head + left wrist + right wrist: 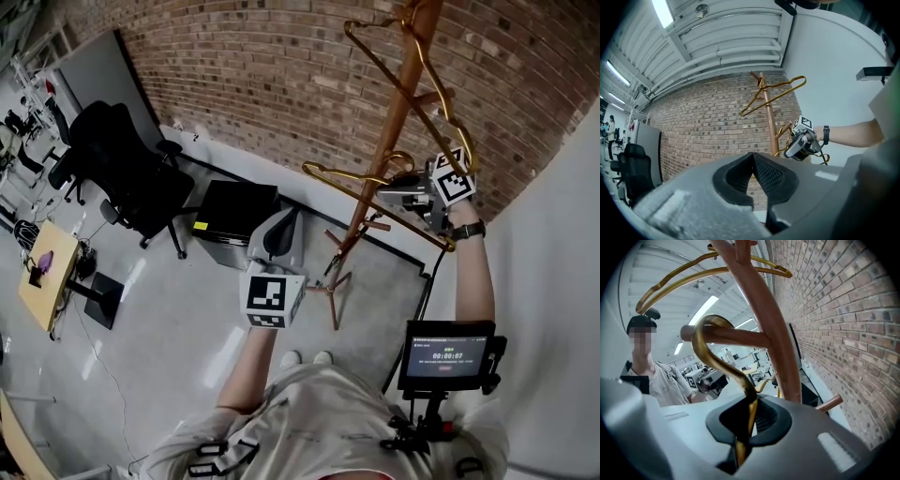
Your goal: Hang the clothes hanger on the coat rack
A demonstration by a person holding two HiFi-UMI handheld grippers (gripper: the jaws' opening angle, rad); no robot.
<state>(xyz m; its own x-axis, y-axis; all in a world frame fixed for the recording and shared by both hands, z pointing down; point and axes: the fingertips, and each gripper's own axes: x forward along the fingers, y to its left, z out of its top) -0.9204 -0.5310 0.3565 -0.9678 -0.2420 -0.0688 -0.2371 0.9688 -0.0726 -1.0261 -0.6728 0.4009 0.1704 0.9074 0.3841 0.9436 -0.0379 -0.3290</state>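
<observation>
Clothes hanger (pixel 699 343) pinched in R tongs (pixel 747 411), L tongs (pixel 753 176) closed, empty

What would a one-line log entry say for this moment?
right gripper: shut on gold hanger; hook: over coat rack peg; left gripper: shut, empty; second hanger: hung higher

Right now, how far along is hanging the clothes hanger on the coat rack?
Done: one gold hanger hangs atop the coat rack. In hand: the right gripper clamps a second gold hanger, its hook looped over a peg. Remaining: let it settle and release. The left gripper is shut, empty.
</observation>
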